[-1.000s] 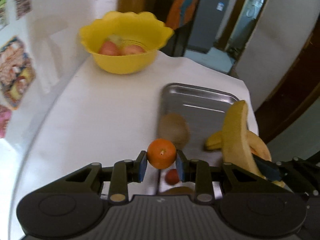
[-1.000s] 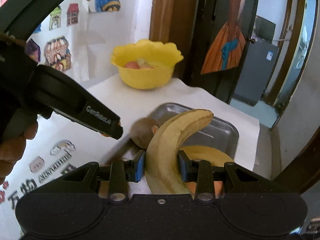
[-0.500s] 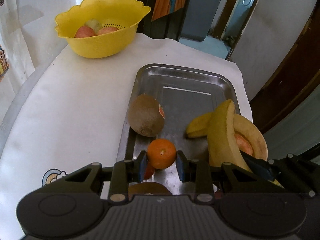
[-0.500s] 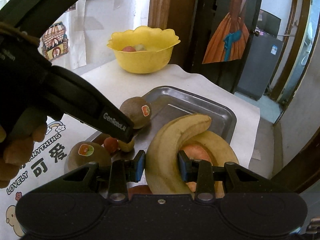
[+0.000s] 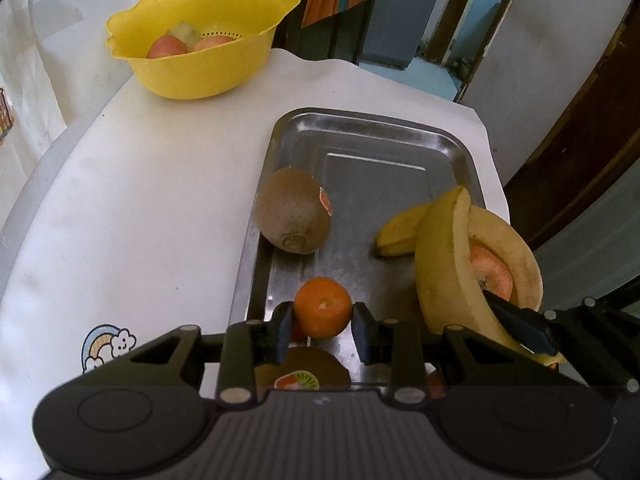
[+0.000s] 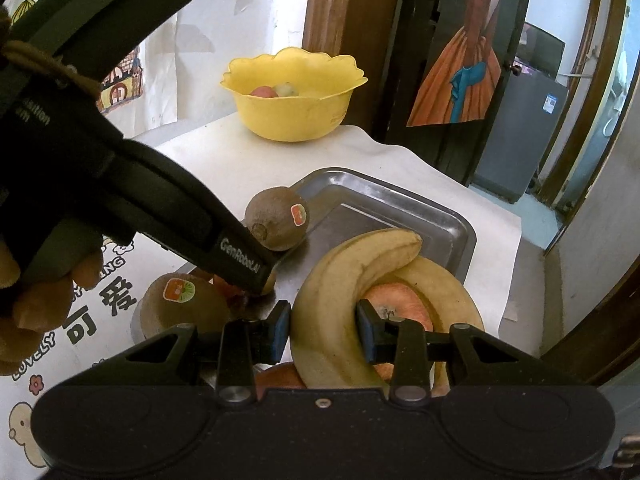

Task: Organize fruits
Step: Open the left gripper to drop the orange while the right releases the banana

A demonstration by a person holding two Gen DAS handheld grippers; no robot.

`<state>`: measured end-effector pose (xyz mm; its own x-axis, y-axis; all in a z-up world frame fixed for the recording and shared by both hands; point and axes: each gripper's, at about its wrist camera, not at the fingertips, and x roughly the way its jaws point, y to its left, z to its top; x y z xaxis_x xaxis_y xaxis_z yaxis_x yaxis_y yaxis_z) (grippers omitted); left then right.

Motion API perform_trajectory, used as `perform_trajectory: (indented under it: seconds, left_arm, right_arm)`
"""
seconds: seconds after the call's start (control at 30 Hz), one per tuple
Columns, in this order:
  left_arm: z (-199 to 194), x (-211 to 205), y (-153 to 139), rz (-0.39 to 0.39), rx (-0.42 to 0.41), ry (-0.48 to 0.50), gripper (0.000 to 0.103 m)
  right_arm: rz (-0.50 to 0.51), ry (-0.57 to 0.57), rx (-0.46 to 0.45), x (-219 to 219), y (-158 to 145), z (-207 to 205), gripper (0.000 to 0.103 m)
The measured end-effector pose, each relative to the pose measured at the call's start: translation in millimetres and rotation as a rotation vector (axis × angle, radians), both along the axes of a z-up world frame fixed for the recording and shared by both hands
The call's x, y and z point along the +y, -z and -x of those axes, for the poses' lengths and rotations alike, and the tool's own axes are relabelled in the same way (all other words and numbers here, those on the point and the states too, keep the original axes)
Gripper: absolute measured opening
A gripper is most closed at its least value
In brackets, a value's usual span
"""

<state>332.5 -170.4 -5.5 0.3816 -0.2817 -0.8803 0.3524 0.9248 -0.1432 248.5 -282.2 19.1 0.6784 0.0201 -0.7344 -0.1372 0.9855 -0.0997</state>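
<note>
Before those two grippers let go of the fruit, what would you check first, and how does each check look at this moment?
1. Left gripper grips the orange: ok.
2. Right gripper grips the banana: ok.
3. Bare floor in the tray beyond the orange: ok.
4. Orange resting on the tray: cannot tell.
5. Kiwi clear of the orange: ok.
6. Banana touching the apple behind it: cannot tell.

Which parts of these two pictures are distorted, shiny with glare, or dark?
Left wrist view: fisheye bends the white table edge; pale reflections streak the metal tray; the corners go black. Right wrist view: door frames curve, the kiwi stays sharp, and the left gripper is a dark mass in the foreground.
</note>
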Motion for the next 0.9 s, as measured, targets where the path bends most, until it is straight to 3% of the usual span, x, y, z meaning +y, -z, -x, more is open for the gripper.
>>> perform_trajectory:
  seconds: [0.3,0.9]
  left_arm:
    - [4.0,3.3,-5.4,0.016,-0.011,-0.001,0.048]
    - [11.0,10.4,-18.7,0.031,-0.041,-0.015,0.059]
  right_arm:
    - [0.005,0.008,-0.014,1.5,-3.0,4.7,0.040]
    - [0.011,0.016,-0.038,5.9,-8.7,13.4,0.048]
